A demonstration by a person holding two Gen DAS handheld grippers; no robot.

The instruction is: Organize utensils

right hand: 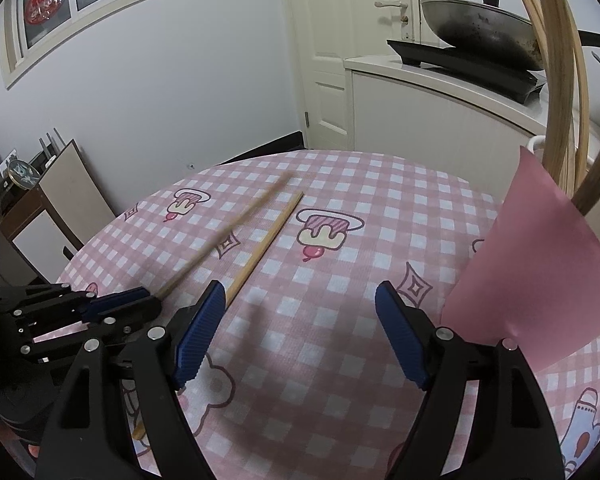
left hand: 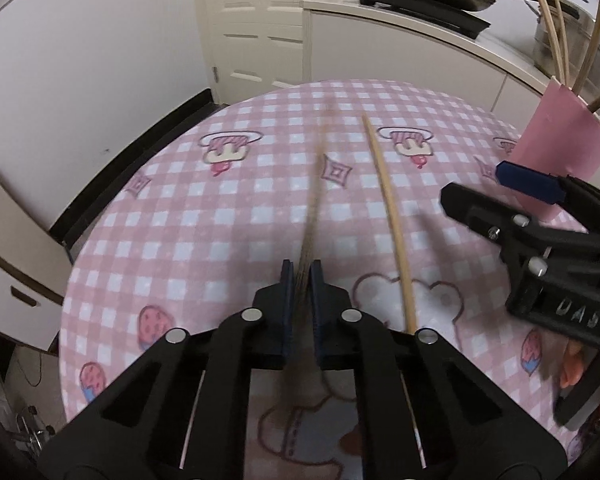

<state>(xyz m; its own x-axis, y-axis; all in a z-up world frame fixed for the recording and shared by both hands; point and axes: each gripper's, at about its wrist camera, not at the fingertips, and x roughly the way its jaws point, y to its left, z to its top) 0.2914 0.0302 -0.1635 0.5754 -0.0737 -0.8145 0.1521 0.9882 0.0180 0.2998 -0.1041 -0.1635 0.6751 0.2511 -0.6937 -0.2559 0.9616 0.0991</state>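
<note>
My left gripper is shut on the near end of a wooden chopstick, which shows blurred and points away over the pink checked tablecloth. A second chopstick lies flat on the cloth just right of it. In the right wrist view the held chopstick and the lying chopstick run side by side, with the left gripper at the left. My right gripper stands open over bare cloth with nothing between its fingers. A pink holder with several chopsticks stands to its right.
The round table's edge drops off to the left and far side. A counter behind carries a wok on a black cooktop, with a steel pot beside it. A white door and a low cabinet stand beyond.
</note>
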